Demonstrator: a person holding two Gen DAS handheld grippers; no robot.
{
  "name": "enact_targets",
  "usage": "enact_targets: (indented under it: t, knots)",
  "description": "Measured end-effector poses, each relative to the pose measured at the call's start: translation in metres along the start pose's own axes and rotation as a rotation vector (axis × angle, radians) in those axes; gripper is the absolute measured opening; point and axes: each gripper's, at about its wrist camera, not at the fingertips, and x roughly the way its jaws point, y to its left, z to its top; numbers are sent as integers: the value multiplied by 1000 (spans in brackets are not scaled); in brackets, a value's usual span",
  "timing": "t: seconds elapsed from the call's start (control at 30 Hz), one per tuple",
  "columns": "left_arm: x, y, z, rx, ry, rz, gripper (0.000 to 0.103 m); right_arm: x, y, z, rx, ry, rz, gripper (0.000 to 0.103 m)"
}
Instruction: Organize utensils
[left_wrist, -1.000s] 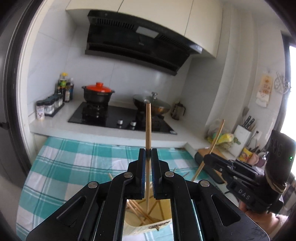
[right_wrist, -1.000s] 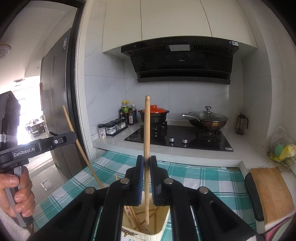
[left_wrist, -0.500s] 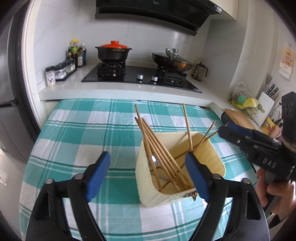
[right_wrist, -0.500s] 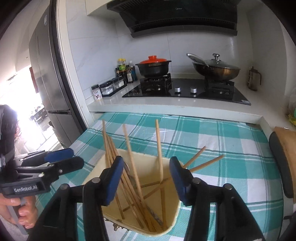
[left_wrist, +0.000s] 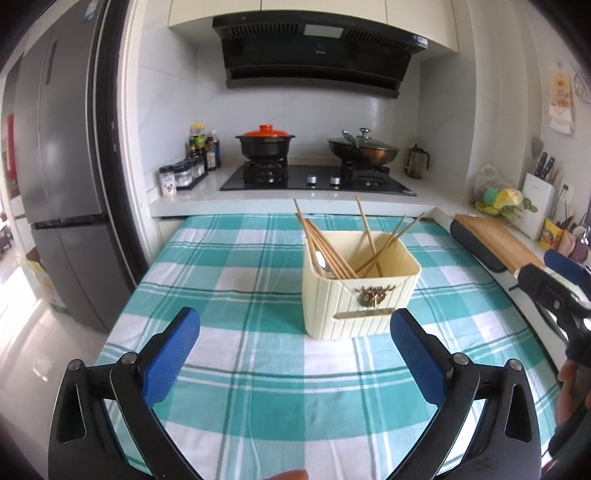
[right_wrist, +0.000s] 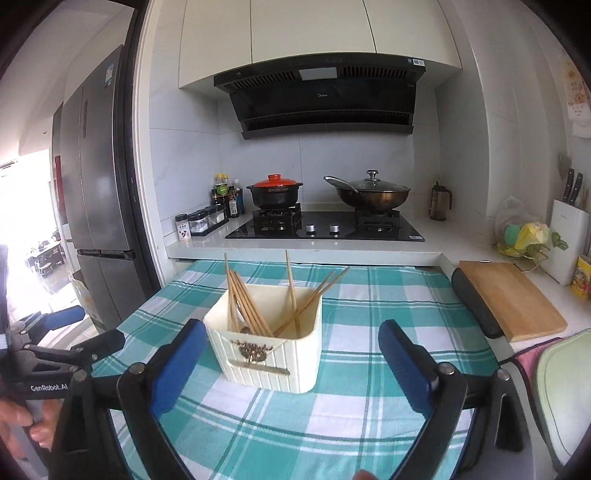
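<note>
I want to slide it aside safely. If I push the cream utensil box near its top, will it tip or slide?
The cream utensil box looks tall on a cloth, so a high push may tip it. The chopsticks lean loosely above the rim and would probably rattle. It seems light plastic; pushing low seems safer.

Both tools, left (left_wrist: 295, 347) and right (right_wrist: 291, 356), are black-framed with blue pads, silver screws; bare-skinned fingers.

1. The left wrist camera looked forward between the left gripper (left_wrist: 295, 336) fingers, low over the tablecloth (left_wrist: 236, 295).
2. The right wrist camera faced likewise.
3. Both shared the utensil holder (left_wrist: 360, 291) (right_wrist: 267, 349) ahead and the stove (left_wrist: 317, 179) (right_wrist: 325, 225) beyond.
</note>
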Motion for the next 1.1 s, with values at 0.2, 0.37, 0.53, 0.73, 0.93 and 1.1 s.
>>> enact_targets:
  t: [0.2, 0.37, 0.53, 0.73, 0.93, 1.1]
  knots:
    - [-28, -6, -13, 20, 14, 19, 103, -46, 23, -11, -24, 5, -12, 103]
    - [-47, -9, -9, 12, 3, 22, 103, -66, 35, -10, -45, 39, -66, 103]
    - [-62, -4, -6, -11, 5, 17, 103, -70, 41, -9, -61, 71, -115, 103]
    - [-66, -6, -5, 9, 20, 44, 103, -74, 39, -10, -23, 93, -112, 103]
    - [-68, -16, -4, 32, 35, 59, 103, -81, 39, -12, -9, 102, -105, 103]
    - [-71, -17, -6, 20, 40, 58, 103, -84, 37, -12, 1, 100, -98, 103]
